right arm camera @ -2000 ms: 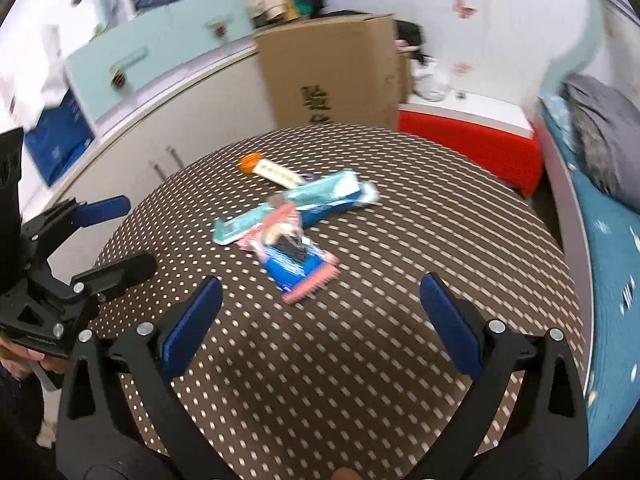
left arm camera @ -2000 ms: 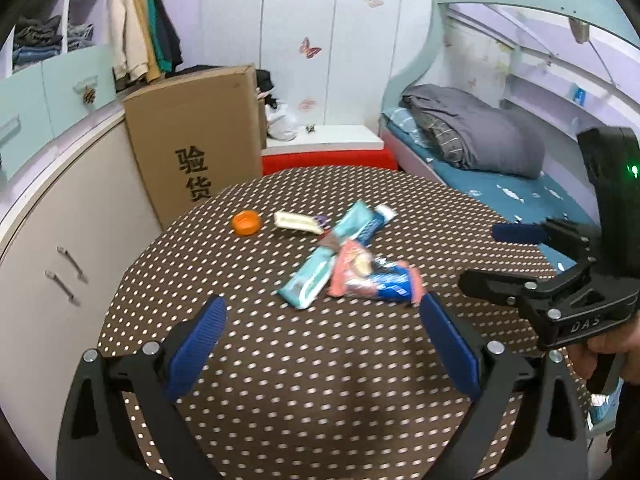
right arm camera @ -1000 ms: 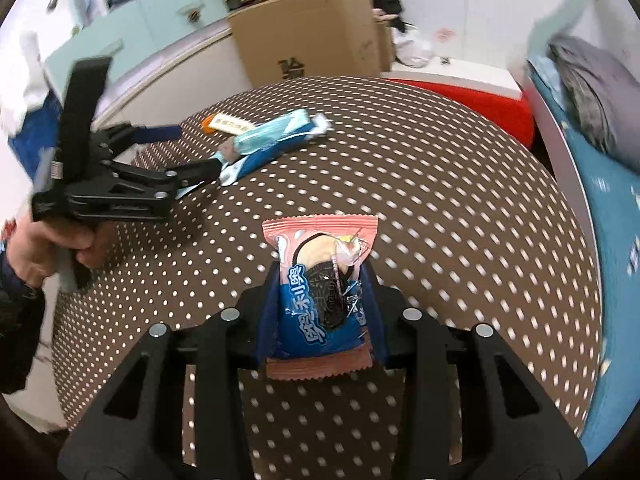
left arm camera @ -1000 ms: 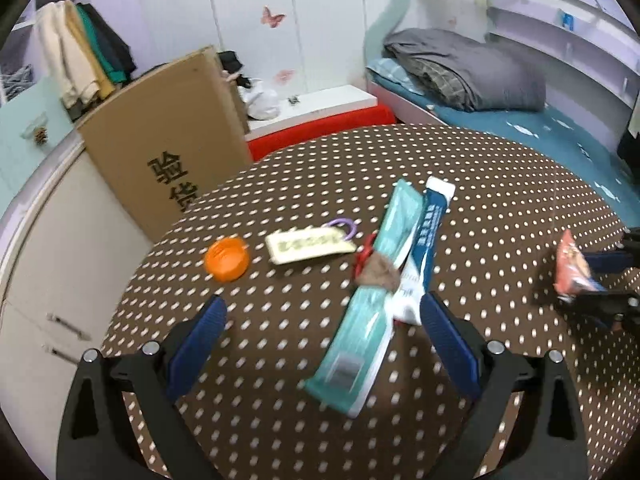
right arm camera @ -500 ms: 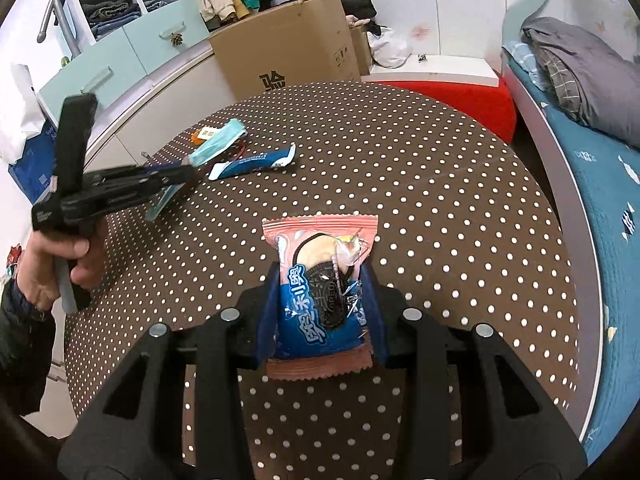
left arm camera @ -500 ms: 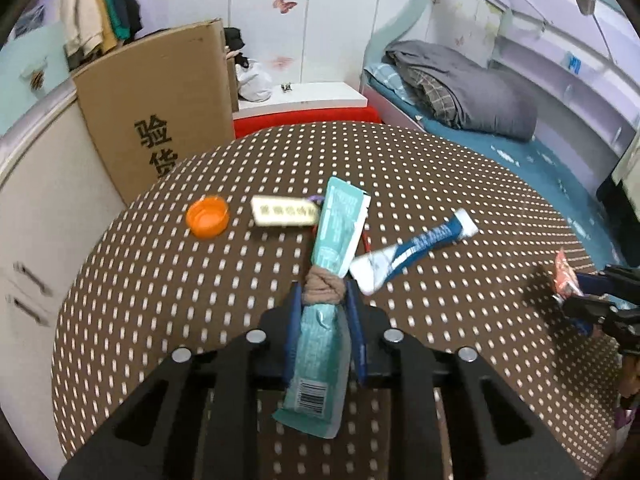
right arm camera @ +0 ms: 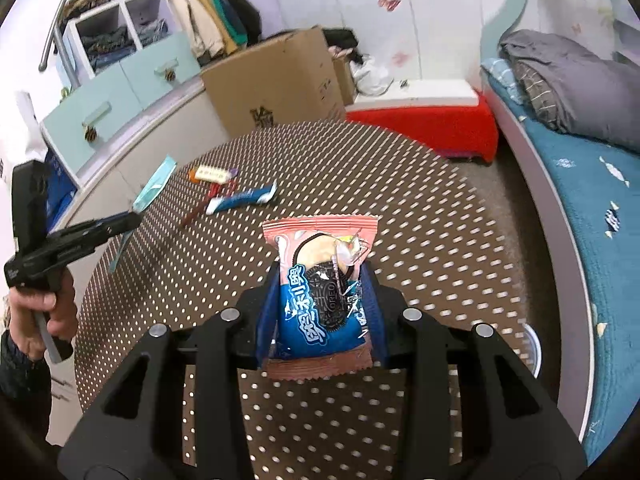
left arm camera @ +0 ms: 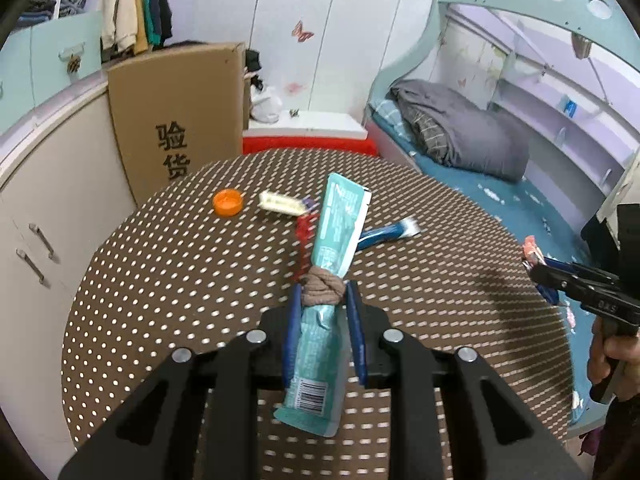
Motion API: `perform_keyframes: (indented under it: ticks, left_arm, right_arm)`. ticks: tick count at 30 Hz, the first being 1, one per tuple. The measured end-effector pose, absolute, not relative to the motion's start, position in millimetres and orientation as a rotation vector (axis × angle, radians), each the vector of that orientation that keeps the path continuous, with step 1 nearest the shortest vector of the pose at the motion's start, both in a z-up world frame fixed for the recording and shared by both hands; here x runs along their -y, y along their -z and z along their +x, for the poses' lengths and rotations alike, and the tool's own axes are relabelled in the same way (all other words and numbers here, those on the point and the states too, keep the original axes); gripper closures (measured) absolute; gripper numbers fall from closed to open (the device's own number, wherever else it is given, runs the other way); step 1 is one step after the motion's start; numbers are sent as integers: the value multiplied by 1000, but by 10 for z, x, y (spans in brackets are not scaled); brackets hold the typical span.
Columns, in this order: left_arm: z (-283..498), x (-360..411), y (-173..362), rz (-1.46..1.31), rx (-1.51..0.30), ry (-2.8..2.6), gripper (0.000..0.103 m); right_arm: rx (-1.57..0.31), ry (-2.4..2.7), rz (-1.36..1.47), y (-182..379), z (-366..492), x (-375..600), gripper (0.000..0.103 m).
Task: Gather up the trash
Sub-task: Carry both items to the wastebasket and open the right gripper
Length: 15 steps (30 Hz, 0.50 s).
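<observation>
My left gripper (left arm camera: 322, 294) is shut on a long teal wrapper (left arm camera: 338, 224) with a brown knotted band around it, held above the dotted round table (left arm camera: 160, 280). My right gripper (right arm camera: 320, 276) is shut on a pink and blue Oreo packet (right arm camera: 320, 276), held above the table's near side. On the table lie a blue tube wrapper (left arm camera: 390, 233), a red strip (left arm camera: 302, 236), a small cream packet (left arm camera: 280, 203) and an orange cap (left arm camera: 228, 202). The left gripper with the teal wrapper (right arm camera: 154, 188) shows at the left of the right wrist view, and the right gripper (left arm camera: 538, 266) at the right of the left wrist view.
A large cardboard box (left arm camera: 176, 120) stands beyond the table's far left edge, against a curved cabinet (left arm camera: 40, 184). A red and white low bench (left arm camera: 308, 136) lies behind the table. A bed (left arm camera: 460, 148) with a grey blanket runs along the right.
My left gripper closed on the teal wrapper and has lifted it off the table. My right gripper picked up the Oreo packet and has drawn back with it.
</observation>
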<state>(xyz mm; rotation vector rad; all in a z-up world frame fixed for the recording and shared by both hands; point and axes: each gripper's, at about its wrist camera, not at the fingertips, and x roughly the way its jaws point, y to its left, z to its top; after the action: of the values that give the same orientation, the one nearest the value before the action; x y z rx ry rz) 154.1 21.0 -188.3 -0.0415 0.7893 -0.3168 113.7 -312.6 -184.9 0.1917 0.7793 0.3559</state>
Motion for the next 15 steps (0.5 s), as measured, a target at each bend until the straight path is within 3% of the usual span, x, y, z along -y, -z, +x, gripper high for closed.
perform_keyframes:
  ticks: [7,15]
  left_arm:
    - [1475,280,1620,-10,-746,397,82]
    - [1470,974,1493,3,-742,502,82]
  right_arm:
    - [-699,-235,262,1652,979,3766,65]
    - [-700,-31,366,1823,862,4663,65]
